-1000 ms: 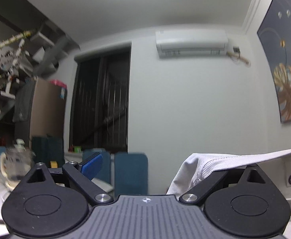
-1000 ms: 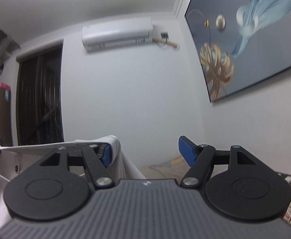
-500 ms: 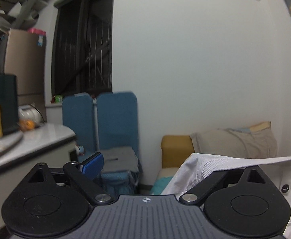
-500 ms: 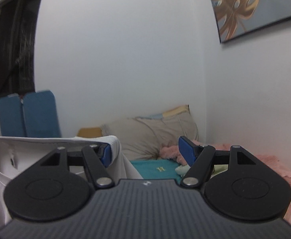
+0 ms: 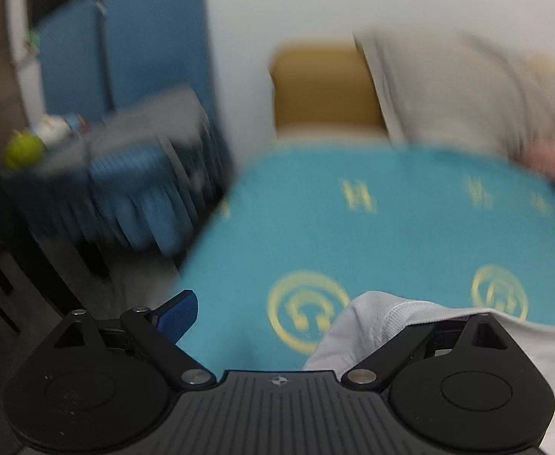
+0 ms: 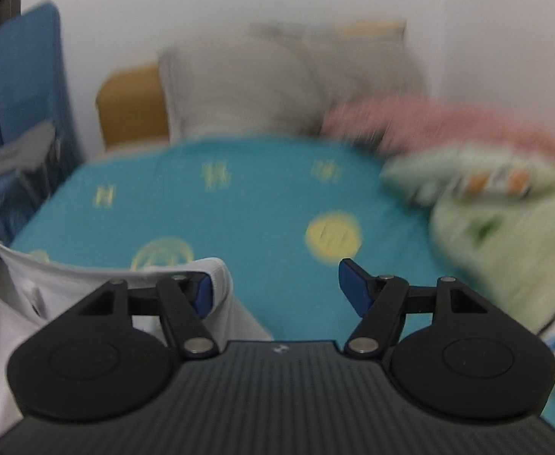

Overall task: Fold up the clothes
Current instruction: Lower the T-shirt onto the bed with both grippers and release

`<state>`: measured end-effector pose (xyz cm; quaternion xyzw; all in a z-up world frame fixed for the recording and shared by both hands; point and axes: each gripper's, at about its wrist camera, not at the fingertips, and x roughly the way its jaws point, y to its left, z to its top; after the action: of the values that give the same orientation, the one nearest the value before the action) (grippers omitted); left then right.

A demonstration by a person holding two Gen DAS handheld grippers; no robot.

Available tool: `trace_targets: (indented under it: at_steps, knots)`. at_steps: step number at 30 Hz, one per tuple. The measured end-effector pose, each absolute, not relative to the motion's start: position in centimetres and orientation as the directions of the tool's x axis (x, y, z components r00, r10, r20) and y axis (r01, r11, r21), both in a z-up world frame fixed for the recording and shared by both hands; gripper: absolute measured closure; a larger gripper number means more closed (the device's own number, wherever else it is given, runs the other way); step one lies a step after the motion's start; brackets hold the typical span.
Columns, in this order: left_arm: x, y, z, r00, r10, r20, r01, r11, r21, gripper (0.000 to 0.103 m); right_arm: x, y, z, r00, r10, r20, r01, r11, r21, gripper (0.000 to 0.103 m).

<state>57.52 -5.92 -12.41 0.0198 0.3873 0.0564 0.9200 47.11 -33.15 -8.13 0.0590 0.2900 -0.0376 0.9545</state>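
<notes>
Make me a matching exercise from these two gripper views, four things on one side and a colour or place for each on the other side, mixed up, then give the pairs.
Things:
1. white garment
2. bed sheet
3. fluffy blanket
4. quilt

Descriptions:
A. teal with yellow symbols
B. pale green, bunched at the right of the bed
C. draped over one finger of each gripper
D. pink, near the pillows

Pairs: 1-C, 2-A, 3-D, 4-B

Left claw (image 5: pixel 277 314): spread wide; blue left pad (image 5: pixel 176 314) bare.
White garment (image 5: pixel 402 314): ribbed hem draped over right finger.
Bed (image 5: pixel 353 235): teal sheet, yellow motifs, blurred.
Pillow (image 5: pixel 467 91): beige, at headboard.
</notes>
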Motion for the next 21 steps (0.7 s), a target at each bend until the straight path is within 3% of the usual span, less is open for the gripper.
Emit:
trace_targets:
  at_steps: [4,7,9,11,21]
  knots:
    - [58.6,-5.4,-14.3,0.596,0.059,-0.801,0.022,0.996,0.090,0.007,49.6,-33.7,-11.6,0.731,0.109,-0.674,0.048,0.976,0.210,0.034]
    - [57.2,-4.8,-12.7,0.616,-0.015,-0.787,0.077,0.996,0.041,0.004,50.5,-33.8,-12.4,0.648,0.241,-0.722,0.001,0.948,0.317,0.034]
    - [56.0,-4.2,-11.3,0.638,-0.066,-0.768,0.107,0.994,0.003,0.000,49.6,-33.1,-11.2,0.668,0.211,-0.714,0.002,0.959,0.285,0.030]
    - [54.2,-3.5,-9.6,0.652,-0.111,-0.750,0.126,0.991,-0.037,0.000,48.3,-32.4,-9.8,0.692,0.185,-0.698,0.001,0.966,0.258,0.020]
    - [33.3,-0.3,-4.5,0.764,-0.140,-0.630,0.061,0.987,-0.145,0.000,30.6,-30.6,-2.1,0.835,0.142,-0.531,0.017,0.959,0.284,0.020]
